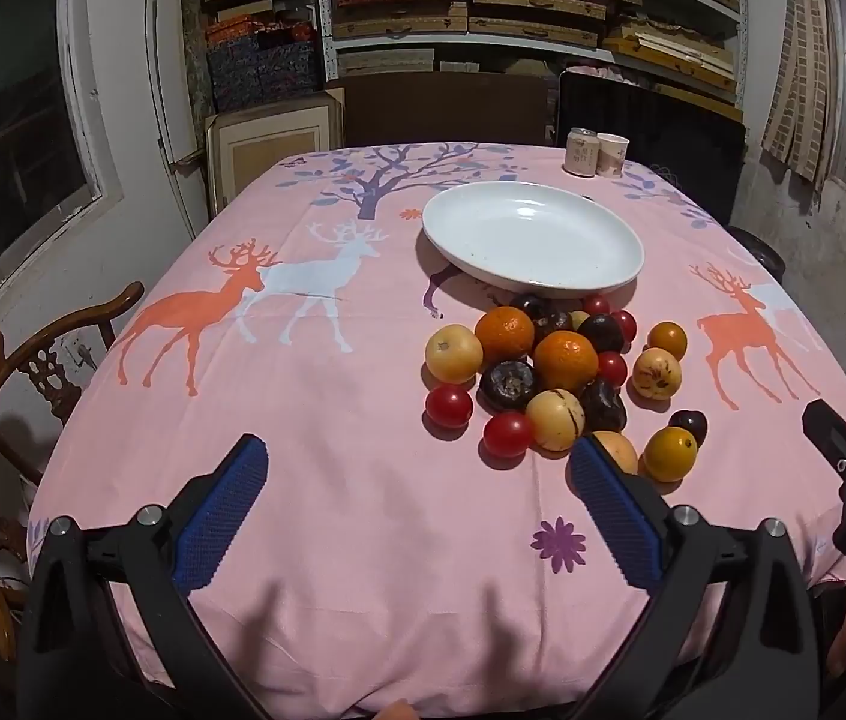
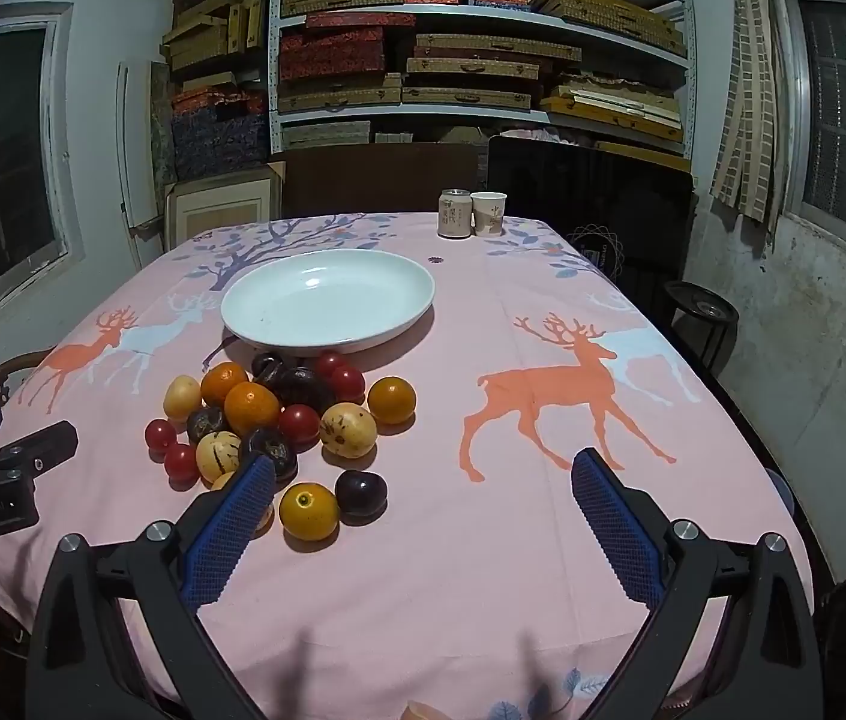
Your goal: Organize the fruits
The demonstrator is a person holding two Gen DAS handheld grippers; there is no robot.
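Shelves of flat boxes (image 2: 471,60) fill the back wall behind a pink deer-print counter (image 2: 543,510). Mixed fruits (image 1: 549,378) lie heaped at centre right of the left view, just below an empty white plate (image 1: 534,276). Left tongs (image 1: 417,492) and right tongs (image 2: 423,504) both gape wide, holding nothing.
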